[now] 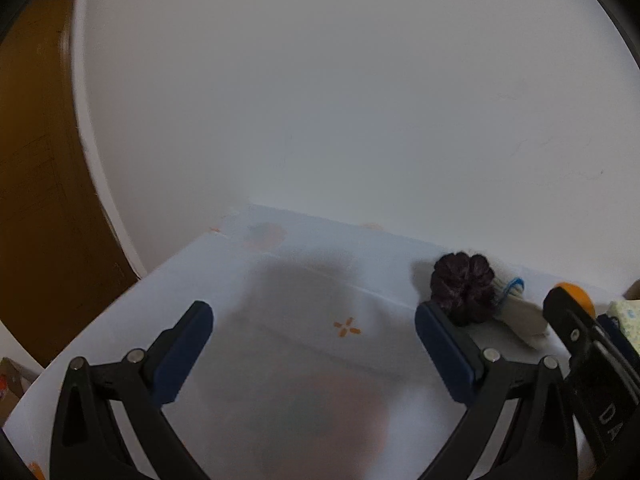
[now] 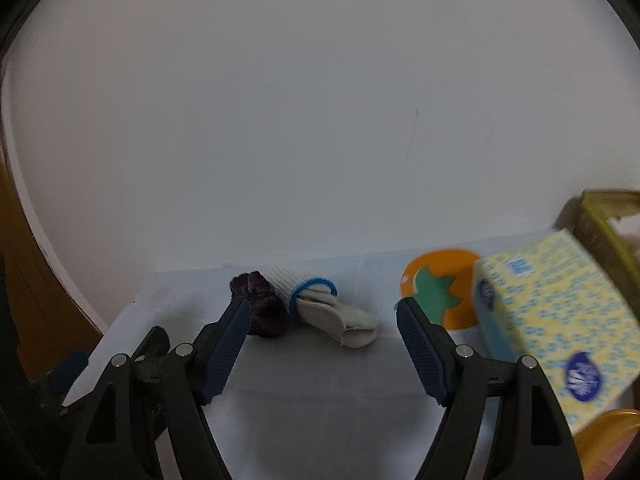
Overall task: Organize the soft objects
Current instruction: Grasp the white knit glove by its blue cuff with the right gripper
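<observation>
A white cloth (image 1: 320, 360) with small orange marks covers the table, which stands against a plain pale wall (image 1: 340, 100); a brown wooden panel (image 1: 36, 200) shows at the left edge; near the table's back edge lie a dark purple scrunchie (image 2: 260, 304) and, touching it, a rolled cream cloth (image 2: 336, 312) (a blue band circles it); right of them sits a yellow tissue box (image 2: 556, 320) over an orange mat (image 2: 440, 288); the left gripper (image 1: 314, 340) and right gripper (image 2: 324, 344) hang with jaws apart and empty.
</observation>
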Tool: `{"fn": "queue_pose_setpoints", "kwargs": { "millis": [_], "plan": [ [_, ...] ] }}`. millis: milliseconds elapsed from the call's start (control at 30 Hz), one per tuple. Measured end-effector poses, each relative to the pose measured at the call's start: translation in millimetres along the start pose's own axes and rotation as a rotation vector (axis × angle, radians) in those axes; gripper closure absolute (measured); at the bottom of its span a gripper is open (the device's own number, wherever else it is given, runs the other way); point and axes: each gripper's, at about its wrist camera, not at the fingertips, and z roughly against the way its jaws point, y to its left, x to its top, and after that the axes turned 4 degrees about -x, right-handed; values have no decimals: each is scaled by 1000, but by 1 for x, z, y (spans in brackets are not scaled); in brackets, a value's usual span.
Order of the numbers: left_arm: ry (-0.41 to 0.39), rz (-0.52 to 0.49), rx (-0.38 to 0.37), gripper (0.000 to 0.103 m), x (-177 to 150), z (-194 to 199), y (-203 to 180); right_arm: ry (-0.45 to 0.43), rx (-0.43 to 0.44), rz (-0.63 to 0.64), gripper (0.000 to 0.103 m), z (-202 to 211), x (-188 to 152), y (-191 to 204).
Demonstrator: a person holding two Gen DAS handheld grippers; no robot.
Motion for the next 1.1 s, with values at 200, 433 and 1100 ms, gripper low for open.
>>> {"fn": "queue_pose_setpoints", "kwargs": {
  "millis": [200,433,1100],
  "plan": [
    [122,41,-67,1,4,-31,10,98,10,15,26,-36,8,7],
    [137,102,-93,1,13,-52,25,136,-33,52,35,-64,19,9],
    [106,64,-170,1,24,-67,23,195,72,45,86,-78,21,7]
  ]
}}
